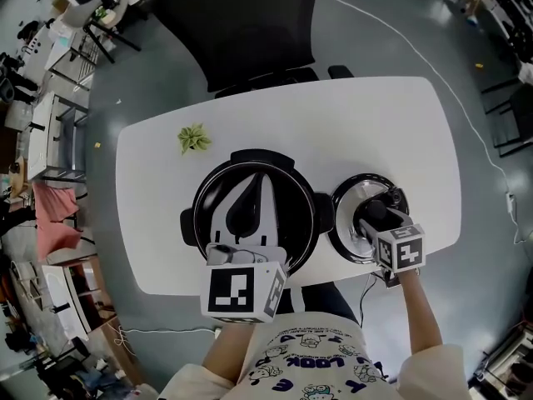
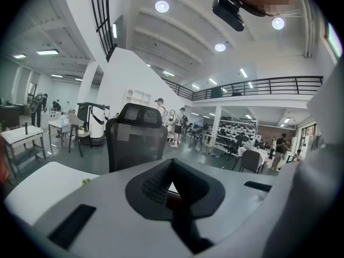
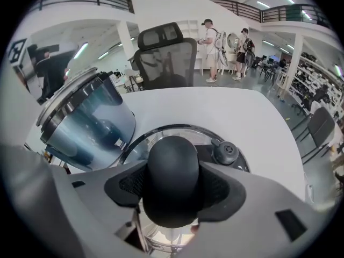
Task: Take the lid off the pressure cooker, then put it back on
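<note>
Lid (image 1: 348, 211) (image 3: 161, 137) of the pressure cooker lies flat on the white table (image 1: 383, 123) (image 3: 231, 112), just to the right of the pot (image 1: 202, 192) as you look down, near the table's front right edge. It is off the pot, and the two stand side by side, nearly touching.

Your right tongs (image 1: 373, 215) (image 3: 172, 190) point steeply down onto the lid. In the right gripper view their dark pads (image 3: 223, 184) sit against both sides of the rounded black knob (image 3: 172, 171) at the lid's middle, pinching it. A small round valve (image 3: 226, 152) stands on the lid just beyond the knob and to its right. The pot's shiny wall (image 3: 86, 122) rises close by at the left of that view.

Your left tongs (image 1: 256, 186) (image 2: 173, 190) are pressed together with nothing between them. They reach almost level over the pot's open mouth, their marker cube (image 1: 241, 290) at the pot's near edge. The left gripper view looks across the table (image 2: 32, 187) to the black mesh chair (image 2: 141, 136) (image 1: 241, 32) (image 3: 164, 58) on the far side.

The pot stands open at the middle of the table, dark inside, with a black handle at its left. A small green plant (image 1: 193, 137) sits on the table beyond the pot, to the left.
</note>
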`<action>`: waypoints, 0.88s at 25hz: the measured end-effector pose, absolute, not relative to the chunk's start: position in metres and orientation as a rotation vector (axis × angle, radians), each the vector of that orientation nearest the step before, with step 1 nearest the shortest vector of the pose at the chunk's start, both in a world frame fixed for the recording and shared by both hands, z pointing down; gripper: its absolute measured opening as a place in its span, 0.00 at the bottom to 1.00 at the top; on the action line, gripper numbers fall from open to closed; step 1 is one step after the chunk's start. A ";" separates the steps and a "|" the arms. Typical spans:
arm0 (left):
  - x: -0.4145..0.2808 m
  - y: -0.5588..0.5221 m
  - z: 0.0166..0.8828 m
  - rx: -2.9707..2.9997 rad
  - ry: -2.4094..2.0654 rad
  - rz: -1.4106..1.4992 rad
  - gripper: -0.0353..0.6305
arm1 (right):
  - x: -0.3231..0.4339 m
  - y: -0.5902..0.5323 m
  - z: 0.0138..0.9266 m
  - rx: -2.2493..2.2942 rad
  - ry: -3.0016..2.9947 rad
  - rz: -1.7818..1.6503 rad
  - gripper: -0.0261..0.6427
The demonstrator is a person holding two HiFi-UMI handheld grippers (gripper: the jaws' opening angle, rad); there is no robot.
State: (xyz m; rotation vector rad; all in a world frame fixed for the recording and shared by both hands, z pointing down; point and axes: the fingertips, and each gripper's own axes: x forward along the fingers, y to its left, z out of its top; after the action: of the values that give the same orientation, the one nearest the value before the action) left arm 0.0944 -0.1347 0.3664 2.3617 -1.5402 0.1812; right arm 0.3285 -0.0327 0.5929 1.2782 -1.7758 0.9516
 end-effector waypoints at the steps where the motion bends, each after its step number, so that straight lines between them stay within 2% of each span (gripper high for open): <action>1: 0.094 -0.134 0.366 2.363 -1.541 0.179 0.07 | 0.330 -0.032 0.588 1.282 -1.781 0.956 0.48; 22: 0.073 -0.103 0.331 2.363 -1.590 0.052 0.07 | 0.338 -0.031 0.407 1.249 -1.973 0.820 0.48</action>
State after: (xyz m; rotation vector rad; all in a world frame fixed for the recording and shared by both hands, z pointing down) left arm 0.0730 -0.1035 0.3312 2.3629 -1.5896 0.0520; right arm 0.3377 -0.0313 0.4070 1.2489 -1.9734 0.8197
